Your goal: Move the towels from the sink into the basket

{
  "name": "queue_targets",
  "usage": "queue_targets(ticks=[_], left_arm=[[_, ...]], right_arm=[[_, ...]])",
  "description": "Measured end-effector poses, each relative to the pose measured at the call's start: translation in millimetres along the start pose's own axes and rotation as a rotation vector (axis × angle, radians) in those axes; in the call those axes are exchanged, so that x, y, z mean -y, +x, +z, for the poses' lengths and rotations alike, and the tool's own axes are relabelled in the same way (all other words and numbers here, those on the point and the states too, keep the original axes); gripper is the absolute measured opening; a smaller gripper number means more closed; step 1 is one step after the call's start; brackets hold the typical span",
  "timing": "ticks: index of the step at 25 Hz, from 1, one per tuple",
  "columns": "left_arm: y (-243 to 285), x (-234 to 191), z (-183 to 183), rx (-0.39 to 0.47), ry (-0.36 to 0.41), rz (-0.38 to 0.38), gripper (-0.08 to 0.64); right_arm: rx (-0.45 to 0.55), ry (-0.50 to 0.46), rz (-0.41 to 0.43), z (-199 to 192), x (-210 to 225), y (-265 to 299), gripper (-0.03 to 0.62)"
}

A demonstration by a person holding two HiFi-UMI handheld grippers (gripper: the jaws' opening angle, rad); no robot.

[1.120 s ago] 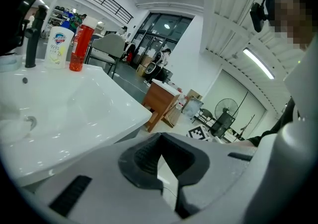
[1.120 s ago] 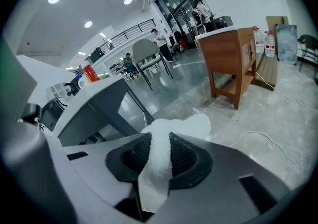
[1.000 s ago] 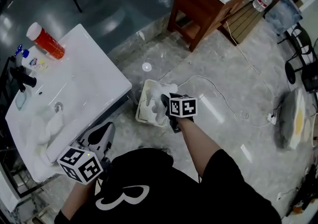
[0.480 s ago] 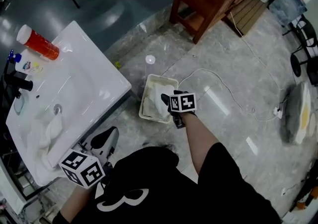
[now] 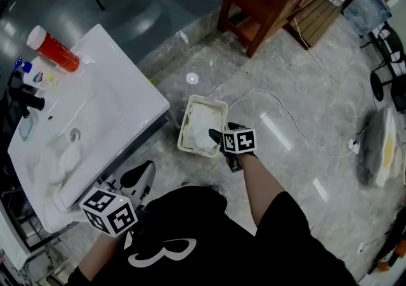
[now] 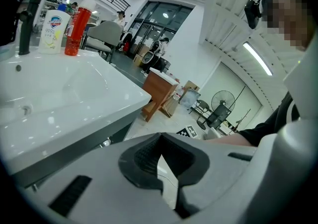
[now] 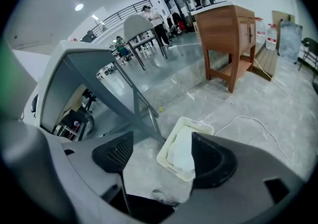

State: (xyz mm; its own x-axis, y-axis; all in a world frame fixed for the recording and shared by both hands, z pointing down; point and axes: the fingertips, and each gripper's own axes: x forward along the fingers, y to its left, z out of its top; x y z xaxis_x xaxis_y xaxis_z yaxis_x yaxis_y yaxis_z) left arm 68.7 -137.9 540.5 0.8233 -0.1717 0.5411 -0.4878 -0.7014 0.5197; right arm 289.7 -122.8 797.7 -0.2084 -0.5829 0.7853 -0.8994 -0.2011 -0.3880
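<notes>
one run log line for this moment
right gripper: jaws just opening, empty | basket: white towel inside | sink: crumpled towel waiting | left gripper: shut, empty

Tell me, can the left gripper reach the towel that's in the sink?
Probably yes. The towel lies in the sink near its front edge, close to the left gripper, with nothing between them. Its jaws look shut, so they'd need opening first.

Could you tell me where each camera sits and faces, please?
Head view: on the person's head, steeply down at sink, basket, floor; shows arms, left gripper, right gripper.
Left gripper view: along its shut jaws past the sink; a forearm shows.
Right gripper view: down between its jaws, just opened and empty, onto the basket.
Shared by head and right gripper views: the basket's towel.
</notes>
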Motion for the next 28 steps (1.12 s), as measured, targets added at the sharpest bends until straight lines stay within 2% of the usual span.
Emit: queue_targets(ticks=[3,8,12,16,20,22,28], left_arm=[[-10,4,3,0.024,-0.01,0.003,0.005],[-39,6,10,0.064,-0.018,0.025,0.005],[-71,6,23,0.15,-0.05,0.066,0.005],[-117,1,34,0.229,-0.048,0.112,0.005],[-173,-2,39,0.316,-0.063,0.169,0.005],[-201,-3,43,0.363,-0.075,0.192,0.005],[-267,-17,36,0.456,-0.096,0.29,0.005]], right_arm=[[0.016,-0.035,0.051,0,-23,-17,0.348],[0.082,-0.191,0.158,22,-94,-65,0.36],[0.149,-0.338,0.269,53,-161,-113,0.36],[0.219,-0.463,0.376,81,-237,-160,0.36],[0.243,-0.531,0.494,82,-314,-201,0.36],[0.251,-0.594,0.546,81,-352,-217,0.36],[0.247,-0.735,0.696,73,-442,-235,0.36]])
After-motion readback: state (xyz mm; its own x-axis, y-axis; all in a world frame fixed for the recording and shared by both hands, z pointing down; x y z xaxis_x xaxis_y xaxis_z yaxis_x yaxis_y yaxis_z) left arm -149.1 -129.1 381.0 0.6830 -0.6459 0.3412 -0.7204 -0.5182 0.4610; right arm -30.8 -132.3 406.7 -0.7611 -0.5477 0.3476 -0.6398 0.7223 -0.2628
